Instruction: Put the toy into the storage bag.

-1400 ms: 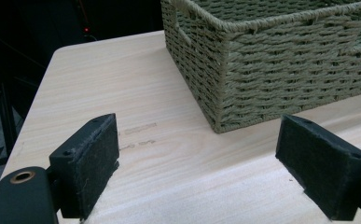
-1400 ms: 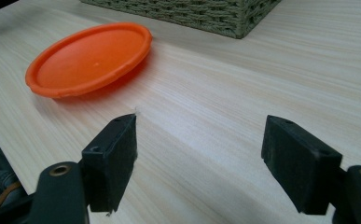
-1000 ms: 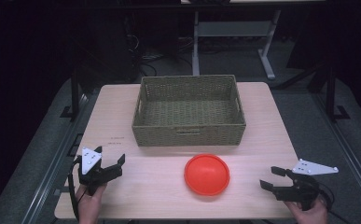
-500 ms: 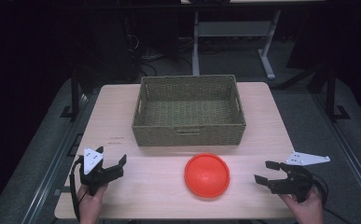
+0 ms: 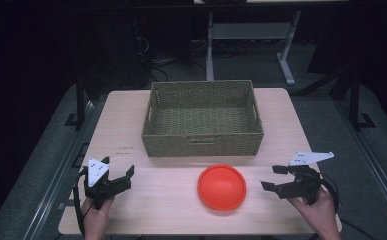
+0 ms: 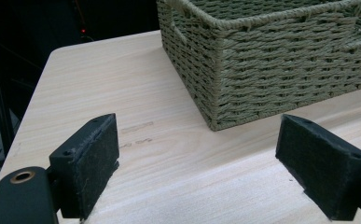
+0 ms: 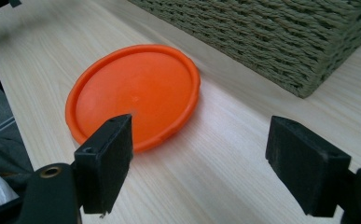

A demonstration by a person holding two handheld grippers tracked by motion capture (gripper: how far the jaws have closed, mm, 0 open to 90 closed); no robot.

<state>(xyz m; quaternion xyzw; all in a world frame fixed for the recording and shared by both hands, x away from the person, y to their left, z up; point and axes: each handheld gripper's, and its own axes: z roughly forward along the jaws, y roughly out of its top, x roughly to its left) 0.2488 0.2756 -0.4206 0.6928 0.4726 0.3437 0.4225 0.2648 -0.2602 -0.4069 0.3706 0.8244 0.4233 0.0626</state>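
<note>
The light wooden table (image 5: 131, 115) stands in a dark room, with a woven basket (image 5: 202, 118) at its far middle. The orange plate (image 5: 221, 187) lies on the table just in front of the basket. The right gripper (image 5: 275, 178) is near the plate with jaws spread and empty, and the left gripper (image 5: 122, 176) is spread and empty too.

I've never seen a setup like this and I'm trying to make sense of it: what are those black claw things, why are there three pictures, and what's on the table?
The black claws are two hand-held grippers; a person holds one in each hand. The high view looks down from above the table and shows the left gripper and the right gripper, with the hands at the bottom edge. The other two pictures come from small cameras riding on each gripper, looking out between its own two padded jaws. On the table sit a woven basket and, in front of it, an orange plate. Both grippers are open and hold nothing. The right gripper points toward the orange plate, with the plate's near rim beside one jaw.
</note>
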